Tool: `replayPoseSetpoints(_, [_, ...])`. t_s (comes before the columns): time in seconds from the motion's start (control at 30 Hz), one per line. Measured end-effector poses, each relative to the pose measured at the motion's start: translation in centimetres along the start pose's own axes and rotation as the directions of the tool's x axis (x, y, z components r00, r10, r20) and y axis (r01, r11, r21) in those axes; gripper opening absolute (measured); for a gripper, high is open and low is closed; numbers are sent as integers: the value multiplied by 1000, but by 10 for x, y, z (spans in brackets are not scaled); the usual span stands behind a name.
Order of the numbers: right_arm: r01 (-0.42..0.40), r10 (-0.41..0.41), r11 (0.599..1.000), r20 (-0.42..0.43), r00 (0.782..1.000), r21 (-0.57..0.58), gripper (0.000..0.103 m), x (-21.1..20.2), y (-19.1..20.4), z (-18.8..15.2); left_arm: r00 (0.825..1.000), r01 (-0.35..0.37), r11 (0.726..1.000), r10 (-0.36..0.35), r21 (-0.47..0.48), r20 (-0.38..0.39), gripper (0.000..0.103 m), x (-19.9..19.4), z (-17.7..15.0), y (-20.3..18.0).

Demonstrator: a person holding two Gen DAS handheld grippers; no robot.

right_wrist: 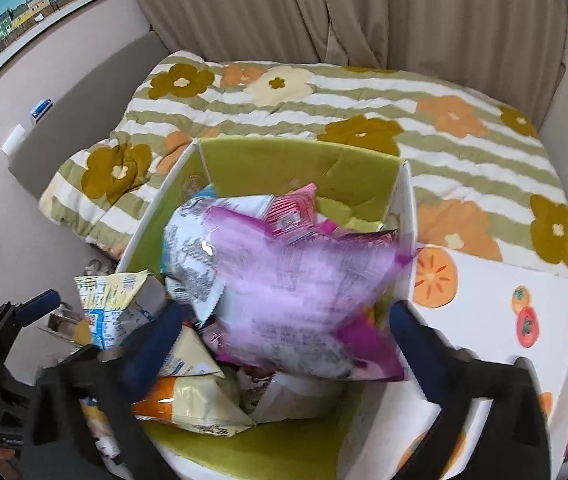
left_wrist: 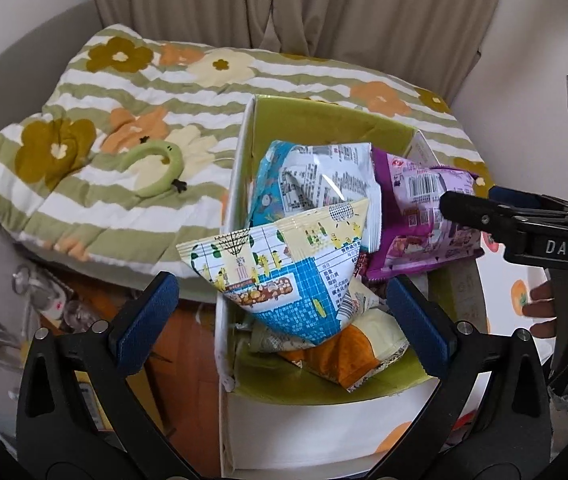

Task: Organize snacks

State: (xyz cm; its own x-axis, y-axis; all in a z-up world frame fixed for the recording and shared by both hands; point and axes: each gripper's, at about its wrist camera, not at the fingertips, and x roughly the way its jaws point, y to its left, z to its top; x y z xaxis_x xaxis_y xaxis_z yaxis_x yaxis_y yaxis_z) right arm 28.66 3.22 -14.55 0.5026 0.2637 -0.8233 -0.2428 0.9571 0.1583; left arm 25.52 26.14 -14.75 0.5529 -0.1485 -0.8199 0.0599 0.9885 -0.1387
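Blue-padded jaws of the left gripper (left_wrist: 284,312) stand wide, pressing on nothing, with a yellow-and-blue snack packet (left_wrist: 284,264) lying loose between them atop the pile. Likewise the right gripper (right_wrist: 284,332) gapes wide over a blurred purple snack packet (right_wrist: 300,284), free of its pads. Both packets sit among other snacks inside the green-lined box (left_wrist: 324,120). Beyond it lies a floral striped quilt (left_wrist: 131,92), then beige curtains (left_wrist: 324,4)
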Motion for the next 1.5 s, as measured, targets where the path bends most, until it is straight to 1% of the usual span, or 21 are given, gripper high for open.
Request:
replayPoseSetpoints(0.03, [10,-10,1000,9,1000,-4,103,-3,1,-1,1000,-4,1000,4,-1,0,103,0,-2,-1])
replayPoseSetpoints(0.1, [55,-54,998,44,998,-14,103,-11,3,-7,1000,-11,1000,11,-2,-1,103,-2,-5,-3])
replayPoseSetpoints(0.17, [74,-73,997,60,996,-18,103,-15,4,-12,1000,-12,1000,12,-2,-1,103,-4,-9,-7])
replayPoseSetpoints(0.27, [55,-55,998,88,995,4,103,-28,-2,-21,1000,-26,1000,26,14,12,103,-12,-12,-17])
replayPoseSetpoints(0.37, [48,-50,999,127,991,21,103,-45,-7,-26,998,-39,999,38,28,43,103,-28,-14,-29])
replayPoseSetpoints(0.47, [44,-48,999,169,984,29,103,-70,-13,-34,995,-49,998,44,49,87,103,-53,-19,-48])
replayPoseSetpoints(0.53, [51,-57,998,205,977,38,103,-94,-20,-44,992,-62,996,54,67,117,103,-71,-23,-63])
replayPoseSetpoints(0.6, [60,-70,997,235,970,48,103,-115,-25,-54,990,-64,995,53,80,132,103,-88,-27,-77])
replayPoseSetpoints(0.77, [141,-157,987,292,943,75,103,-177,-41,-90,972,-77,994,56,82,230,103,-139,-48,-111])
replayPoseSetpoints(0.83, [184,-205,978,321,925,97,103,-204,-49,-111,961,-84,993,60,81,270,103,-158,-59,-124])
replayPoseSetpoints(0.97, [218,-250,968,354,901,128,103,-237,-59,-142,940,-85,993,50,87,337,103,-188,-80,-144])
replayPoseSetpoints(1.03, [245,-281,959,382,880,143,103,-254,-62,-160,926,-92,992,53,88,373,103,-201,-90,-154])
replayPoseSetpoints(1.17, [265,-306,952,422,853,153,103,-277,-65,-183,904,-97,991,49,92,424,103,-220,-107,-167])
replayPoseSetpoints(1.37, [246,-301,953,455,838,177,103,-291,-69,-203,898,-94,989,33,117,439,103,-230,-123,-182])
replayPoseSetpoints(1.5, [248,-309,950,456,835,189,103,-294,-72,-208,896,-91,988,26,127,443,103,-232,-125,-187])
